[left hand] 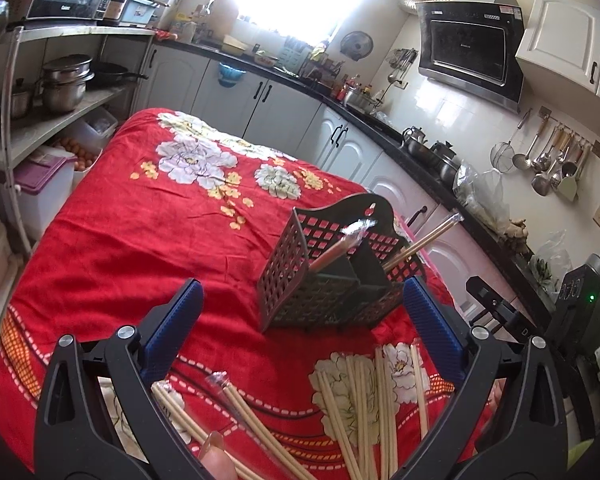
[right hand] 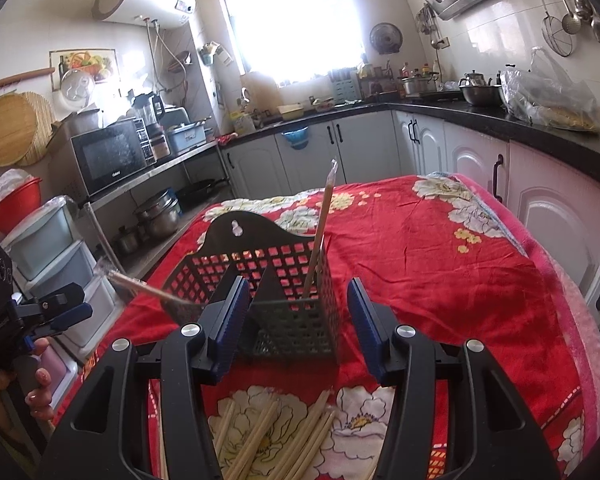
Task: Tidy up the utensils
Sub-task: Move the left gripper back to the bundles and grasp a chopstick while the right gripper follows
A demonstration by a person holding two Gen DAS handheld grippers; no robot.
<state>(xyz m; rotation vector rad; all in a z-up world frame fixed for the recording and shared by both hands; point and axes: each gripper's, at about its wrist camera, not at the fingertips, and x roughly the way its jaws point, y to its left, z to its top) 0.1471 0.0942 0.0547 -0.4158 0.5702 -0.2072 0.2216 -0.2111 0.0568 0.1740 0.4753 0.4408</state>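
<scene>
Chopsticks (left hand: 364, 412): loose pale sticks, some in clear sleeves, lying in a fan on the red cloth (left hand: 148, 248) at the bottom of both views, right under the grippers.
Handling: I judge them light, stiff and thin; smooth, so likely to roll or slip, and the sleeved ones more so. Best taken near mid-length, across the stick, one pair at a time.
Caddy (left hand: 332, 272): black lattice holder with a centre divider, upright on the cloth at frame centre, just beyond the pile. Light plastic by its look; a push could tip or slide it.
Already in: one sleeved pair (left hand: 342, 246) leans out of the left compartment, another (left hand: 424, 242) out of the right, as the left view shows them.
Left gripper (left hand: 302, 326): blue pads wide apart, nothing between them, aimed at the caddy over the near sticks.
Right gripper (right hand: 298, 320): pads apart and empty, straddling the caddy's near right corner in view; touching or not, I cannot tell.
Hand (right hand: 36, 384): seen lower left of the right view, wrapped round the left gripper's handle.
</scene>
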